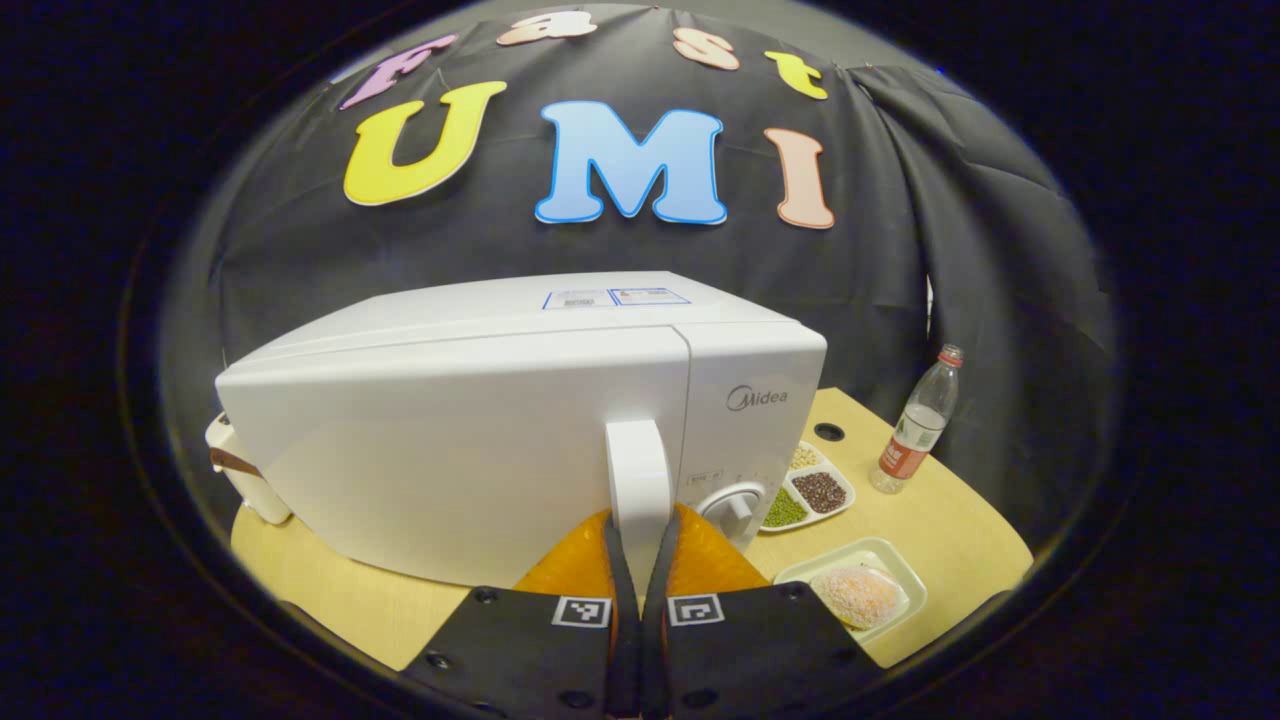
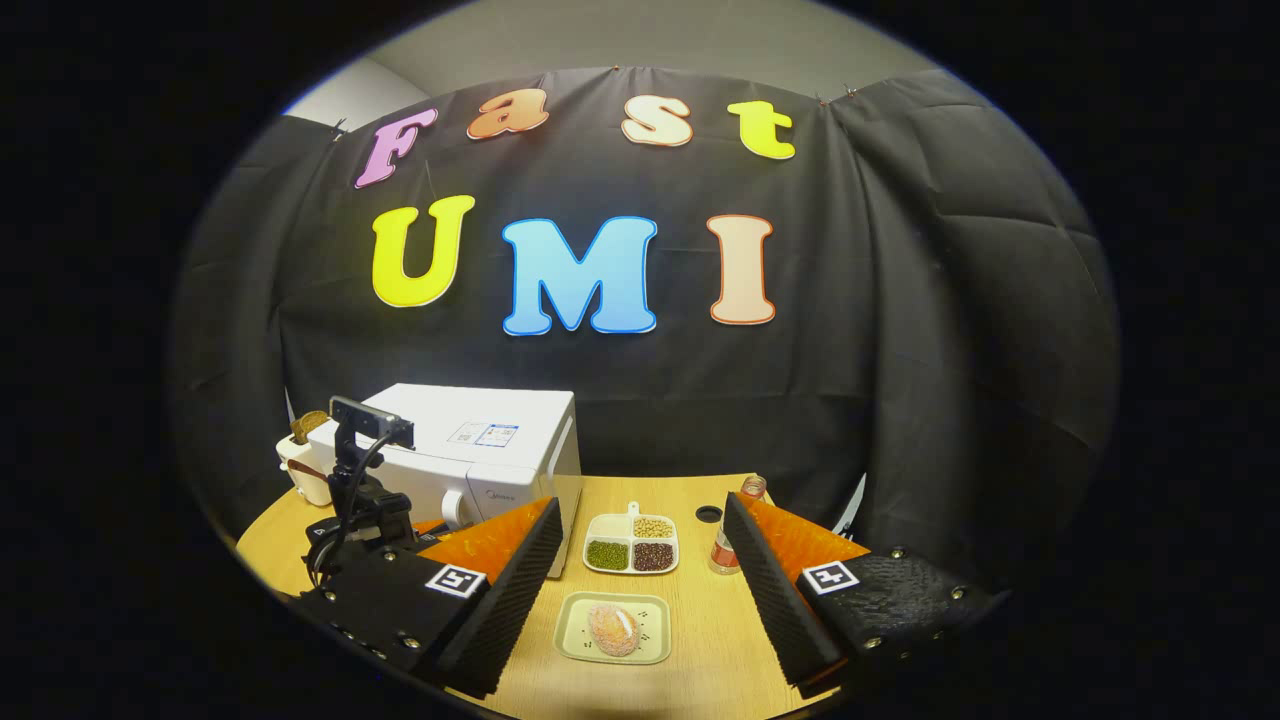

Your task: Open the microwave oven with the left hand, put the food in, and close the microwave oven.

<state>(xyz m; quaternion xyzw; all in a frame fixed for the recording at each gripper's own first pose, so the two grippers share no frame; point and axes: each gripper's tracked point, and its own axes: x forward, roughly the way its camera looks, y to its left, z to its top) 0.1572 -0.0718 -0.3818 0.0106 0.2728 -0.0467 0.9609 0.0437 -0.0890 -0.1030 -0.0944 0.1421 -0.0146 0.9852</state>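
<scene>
The white microwave stands on the round wooden table with its door closed. My left gripper is shut on the door's upright white handle, one finger on each side of it. In the right gripper view the microwave is at the left, with the left gripper at its front. The food, a pale round bun, lies on a light green tray in front of my right gripper, which is open and holds nothing. The bun also shows at the lower right of the left gripper view.
A white divided dish of beans sits beyond the tray, right of the microwave. A plastic bottle stands near the table's right edge. A small white appliance is behind the microwave at the left. A cable hole is in the tabletop.
</scene>
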